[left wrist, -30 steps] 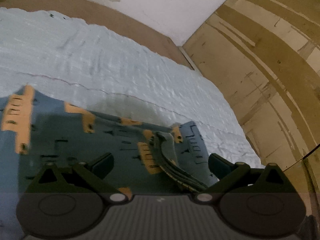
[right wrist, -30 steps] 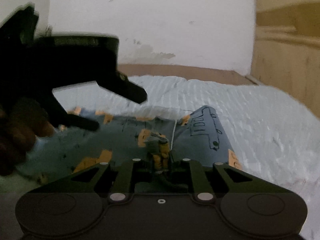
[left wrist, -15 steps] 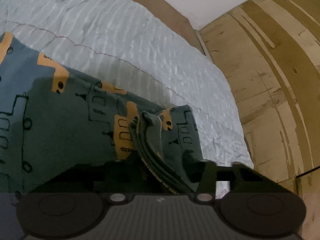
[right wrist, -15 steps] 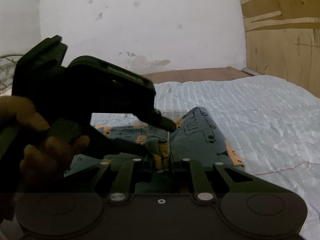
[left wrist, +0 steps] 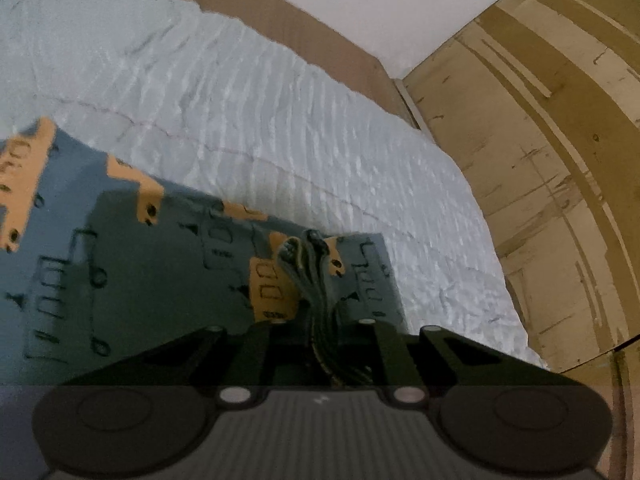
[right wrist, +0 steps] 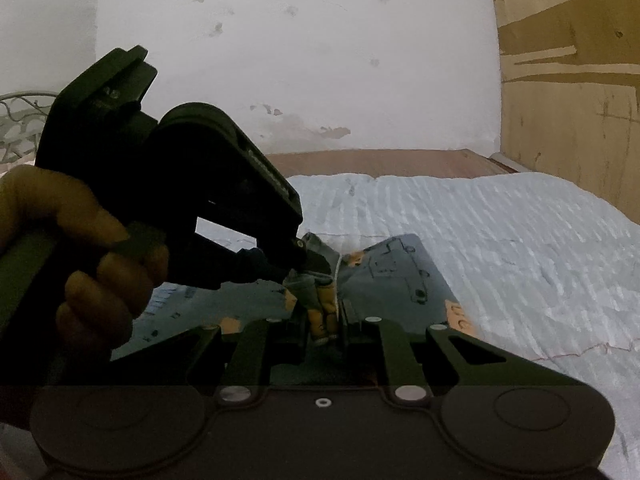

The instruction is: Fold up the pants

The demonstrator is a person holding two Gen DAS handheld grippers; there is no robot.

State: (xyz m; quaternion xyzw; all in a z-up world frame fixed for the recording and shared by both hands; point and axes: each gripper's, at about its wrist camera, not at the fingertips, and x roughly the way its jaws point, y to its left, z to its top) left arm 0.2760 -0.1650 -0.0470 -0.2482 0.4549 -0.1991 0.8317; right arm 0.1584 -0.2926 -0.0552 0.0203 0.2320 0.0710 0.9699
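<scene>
The pants [left wrist: 120, 272] are grey-blue with orange patches and black outline drawings. They lie on a pale blue quilted bed cover [left wrist: 280, 120]. My left gripper [left wrist: 320, 332] is shut on a bunched edge of the pants [left wrist: 316, 280]. My right gripper [right wrist: 324, 320] is shut on a bunched fold of the same pants [right wrist: 400, 276], close beside the left gripper [right wrist: 304, 258], which shows in the right wrist view with the hand that holds it. Both grips lift the edge slightly off the cover.
A brown bed frame edge [left wrist: 320, 36] runs along the far side of the cover. A white wall [right wrist: 300, 60] stands behind it. Wooden panels [left wrist: 540, 160] stand to the right. A metal lattice [right wrist: 20, 120] shows at far left.
My left gripper has closed from open onto the bunched edge of the pants. It has come close to my right gripper. The right gripper has kept its hold and risen a little.
</scene>
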